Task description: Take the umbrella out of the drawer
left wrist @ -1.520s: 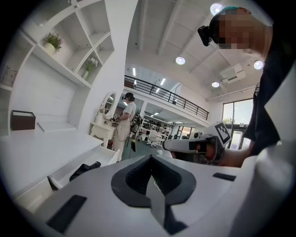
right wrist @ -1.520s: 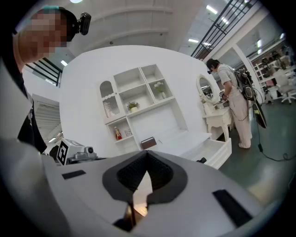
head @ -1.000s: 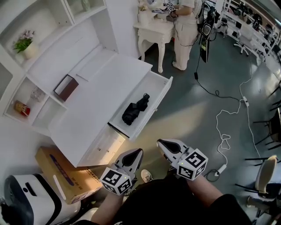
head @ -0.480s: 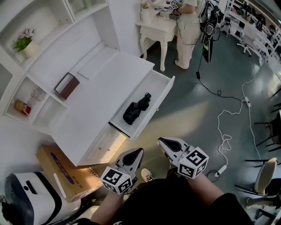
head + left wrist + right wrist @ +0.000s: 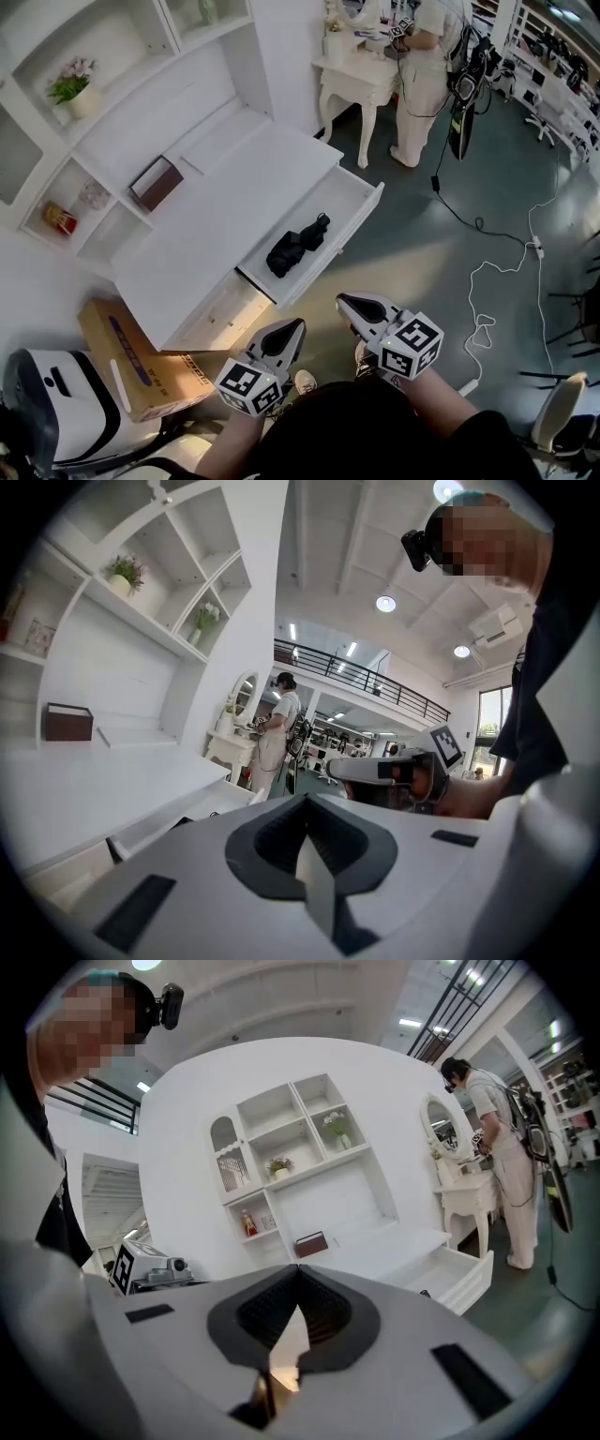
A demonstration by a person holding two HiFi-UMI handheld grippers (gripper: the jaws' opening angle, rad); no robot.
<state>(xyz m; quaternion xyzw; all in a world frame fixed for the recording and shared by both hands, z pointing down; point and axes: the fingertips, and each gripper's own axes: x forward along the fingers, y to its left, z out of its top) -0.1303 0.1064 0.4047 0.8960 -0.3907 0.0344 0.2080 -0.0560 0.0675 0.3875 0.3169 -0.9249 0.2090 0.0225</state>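
One black umbrella (image 5: 298, 246) lies in the open drawer (image 5: 361, 208), well apart from two closed, empty grippers: left gripper (image 5: 292, 329), right gripper (image 5: 348, 306).

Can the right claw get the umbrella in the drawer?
Probably yes: the drawer is open, the umbrella lies uncovered, and nothing stands between. The right claw is shut and apart from it.

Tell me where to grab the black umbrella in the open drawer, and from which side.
Probably its bundled middle, from above: the umbrella lies flat along the open drawer, walls on its sides, so jaws should straddle its narrow width.
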